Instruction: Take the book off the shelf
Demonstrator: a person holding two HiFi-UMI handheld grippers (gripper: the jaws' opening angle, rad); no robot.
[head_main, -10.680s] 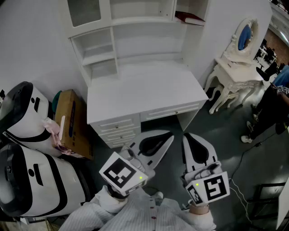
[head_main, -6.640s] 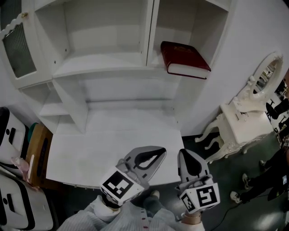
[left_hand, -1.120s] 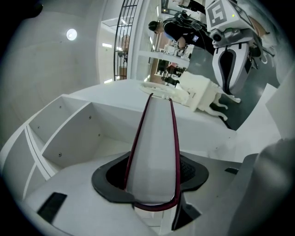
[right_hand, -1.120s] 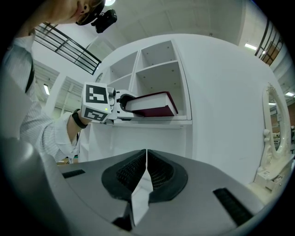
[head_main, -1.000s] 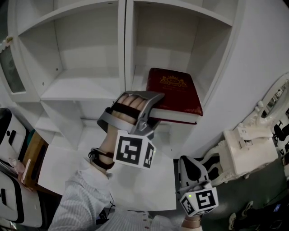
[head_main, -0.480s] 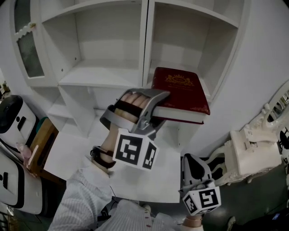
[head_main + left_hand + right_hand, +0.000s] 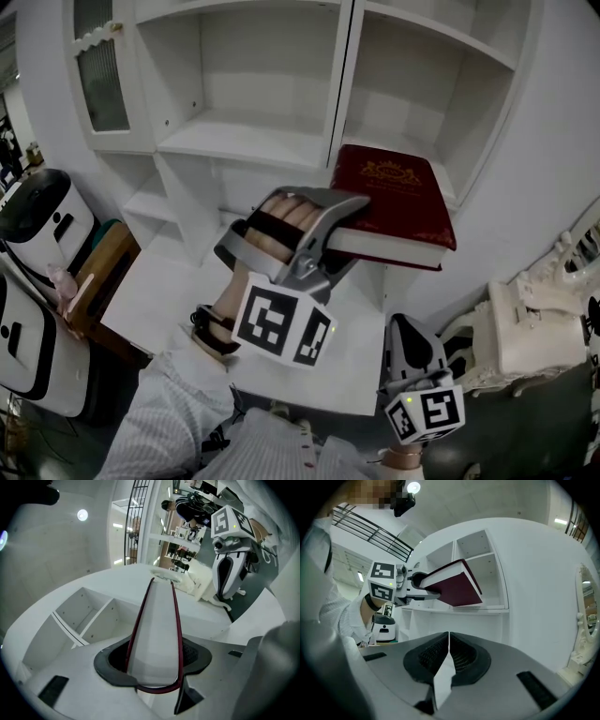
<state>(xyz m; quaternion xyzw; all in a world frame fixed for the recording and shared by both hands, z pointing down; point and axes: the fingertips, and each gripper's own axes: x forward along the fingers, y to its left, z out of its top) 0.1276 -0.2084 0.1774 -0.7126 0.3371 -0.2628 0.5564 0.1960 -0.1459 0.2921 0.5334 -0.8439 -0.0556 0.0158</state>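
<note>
Moved: my book (image 7: 396, 199) has come further off its shelf (image 7: 412, 94).
Books: one.
Left tongs (image 7: 336, 228): grasping it.
Right tongs (image 7: 410, 339): clenched, empty, lower right.

The left tongs (image 7: 351, 232) are grey; the sleeve (image 7: 159, 412) is striped white.

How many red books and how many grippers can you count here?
Red book: 1
Grippers: 2 (left gripper, right gripper)
Total: 3
</note>
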